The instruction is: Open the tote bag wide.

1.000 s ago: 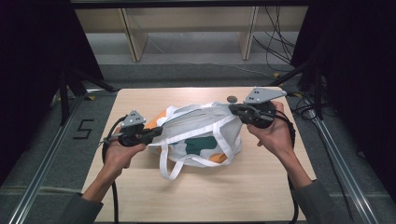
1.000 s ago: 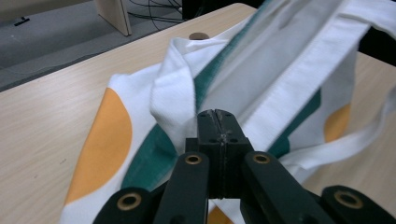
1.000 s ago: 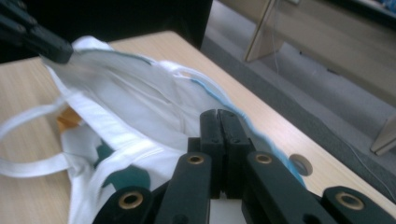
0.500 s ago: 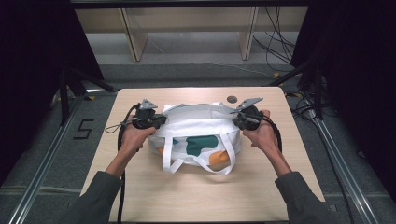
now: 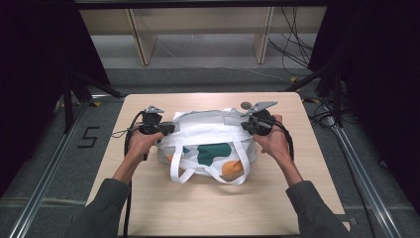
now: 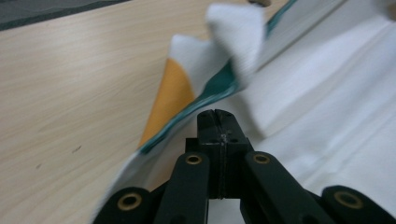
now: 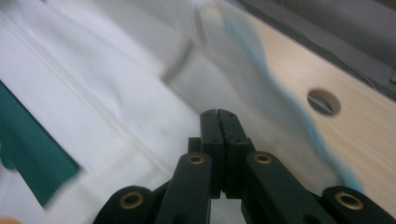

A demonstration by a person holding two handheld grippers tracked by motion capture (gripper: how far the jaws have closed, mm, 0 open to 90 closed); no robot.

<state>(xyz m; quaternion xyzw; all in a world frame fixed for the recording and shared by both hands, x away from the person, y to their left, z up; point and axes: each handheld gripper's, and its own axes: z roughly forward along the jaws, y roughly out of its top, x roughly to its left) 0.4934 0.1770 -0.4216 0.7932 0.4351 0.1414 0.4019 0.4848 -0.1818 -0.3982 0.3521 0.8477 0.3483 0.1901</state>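
1. Our left gripper (image 5: pixel 167 128) has its jaws pressed flat together; in the left gripper view they sit low on the bag (image 5: pixel 210 144), with white cloth just ahead and to their right. Whether cloth is pinched between them we cannot tell.
2. Our right gripper (image 5: pixel 246 125) is likewise closed tight at the bag's opposite end, cloth spreading ahead and to its left.
3. The bag lies between the two grippers, its looped handles (image 5: pixel 208 173) trailing toward us.
4. Behind both grippers, bare table (image 5: pixel 208 208) gives broad room nearer us.
5. Outward of each gripper runs a narrower strip before the side edges.
6. Beyond the right gripper, a round hole (image 7: pixel 323 102) sits near the far edge.
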